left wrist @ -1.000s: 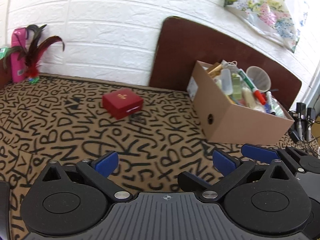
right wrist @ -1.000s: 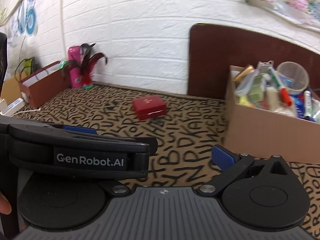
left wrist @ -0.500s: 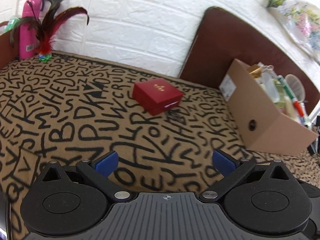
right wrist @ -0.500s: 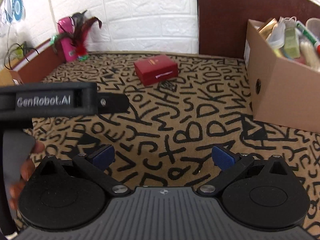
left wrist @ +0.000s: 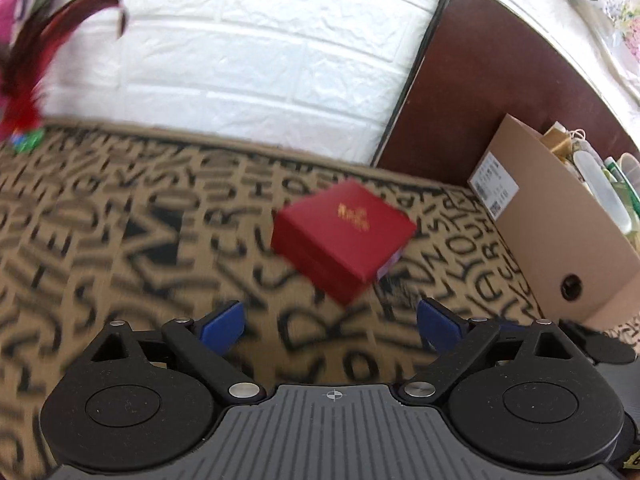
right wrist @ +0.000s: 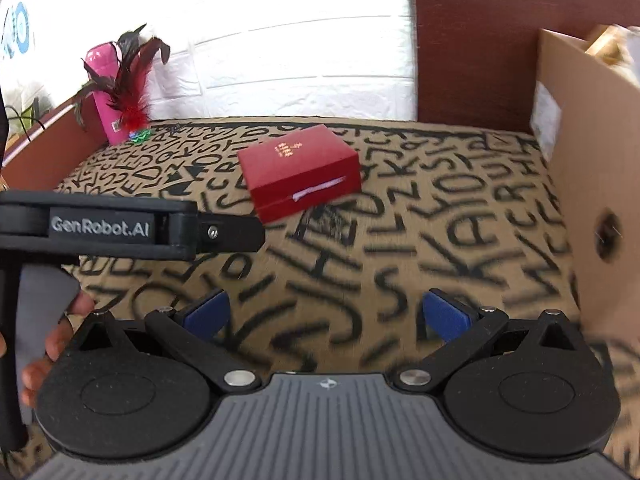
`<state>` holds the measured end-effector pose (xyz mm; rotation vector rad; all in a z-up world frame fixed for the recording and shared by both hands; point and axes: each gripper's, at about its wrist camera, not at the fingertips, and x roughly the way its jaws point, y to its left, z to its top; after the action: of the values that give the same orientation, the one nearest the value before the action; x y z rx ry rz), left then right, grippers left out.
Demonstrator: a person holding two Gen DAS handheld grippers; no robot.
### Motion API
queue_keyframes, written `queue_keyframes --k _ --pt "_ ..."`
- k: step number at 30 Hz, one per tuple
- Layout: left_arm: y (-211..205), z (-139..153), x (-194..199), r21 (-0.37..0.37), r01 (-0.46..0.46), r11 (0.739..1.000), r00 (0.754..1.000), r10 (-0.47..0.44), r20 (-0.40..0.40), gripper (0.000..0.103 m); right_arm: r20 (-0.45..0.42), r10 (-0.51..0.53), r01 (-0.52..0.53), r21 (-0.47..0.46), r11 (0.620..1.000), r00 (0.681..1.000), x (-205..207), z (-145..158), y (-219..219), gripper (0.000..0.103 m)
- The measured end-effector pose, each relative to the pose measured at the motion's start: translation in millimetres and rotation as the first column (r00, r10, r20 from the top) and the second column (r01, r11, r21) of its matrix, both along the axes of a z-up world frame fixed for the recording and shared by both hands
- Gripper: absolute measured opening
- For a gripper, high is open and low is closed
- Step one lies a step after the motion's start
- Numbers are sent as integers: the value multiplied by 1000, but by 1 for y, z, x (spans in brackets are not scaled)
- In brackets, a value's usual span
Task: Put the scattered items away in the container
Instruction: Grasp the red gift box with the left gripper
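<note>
A red gift box (left wrist: 344, 236) with gold lettering lies on the letter-patterned cloth; it also shows in the right wrist view (right wrist: 300, 172). The cardboard box (left wrist: 560, 236), filled with several items, stands to its right, also in the right wrist view (right wrist: 592, 184). My left gripper (left wrist: 330, 320) is open and empty, just short of the red box. My right gripper (right wrist: 324, 312) is open and empty, farther back from it. The left gripper's body (right wrist: 120, 226) shows at the left of the right wrist view.
A feather toy (right wrist: 128, 92) and a pink bottle (right wrist: 106, 92) stand at the far left by the white brick wall. A dark brown board (left wrist: 480, 92) leans on the wall behind the cardboard box. A brown box (right wrist: 44, 148) is at the left edge.
Both grippers have moved forward toward the red box, which looms larger in both views. Both stay open.
</note>
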<state>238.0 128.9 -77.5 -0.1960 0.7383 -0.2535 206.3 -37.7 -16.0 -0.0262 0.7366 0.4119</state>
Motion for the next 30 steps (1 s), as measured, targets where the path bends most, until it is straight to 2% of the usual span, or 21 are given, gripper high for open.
queue_keyframes --k 5,9,12,14,15,16,18,24,30 --pt "-5 -4 32 9 65 998 998 -65 19 99 63 109 -103 -94 990 992 32 -4 21 103" --pt "-7 -9 47 35 117 992 992 -118 36 100 84 139 -133 -79 988 987 52 -5 25 103" --pt "-2 -11 56 5 141 990 989 -141 31 99 97 159 -152 -75 986 982 66 -6 29 103" --pt "1 -12 59 -9 145 989 989 -144 31 96 103 168 -161 -70 984 980 75 -7 33 103" --pt "2 -13 59 -11 146 989 989 -145 30 90 103 172 -166 -68 984 980 77 -8 35 102" --pt "3 -12 58 -6 143 990 989 -143 29 85 104 177 -171 -67 983 979 79 -8 36 98" --pt "2 -11 57 2 157 988 987 -157 22 84 112 193 -188 -58 981 975 77 -6 38 88" --pt "-15 -6 21 10 197 980 980 -197 -24 84 98 183 -177 -69 982 978 47 -1 30 88" --pt "-61 -2 -59 47 258 965 964 -254 -81 85 50 199 -195 -75 978 979 -28 3 -6 87"
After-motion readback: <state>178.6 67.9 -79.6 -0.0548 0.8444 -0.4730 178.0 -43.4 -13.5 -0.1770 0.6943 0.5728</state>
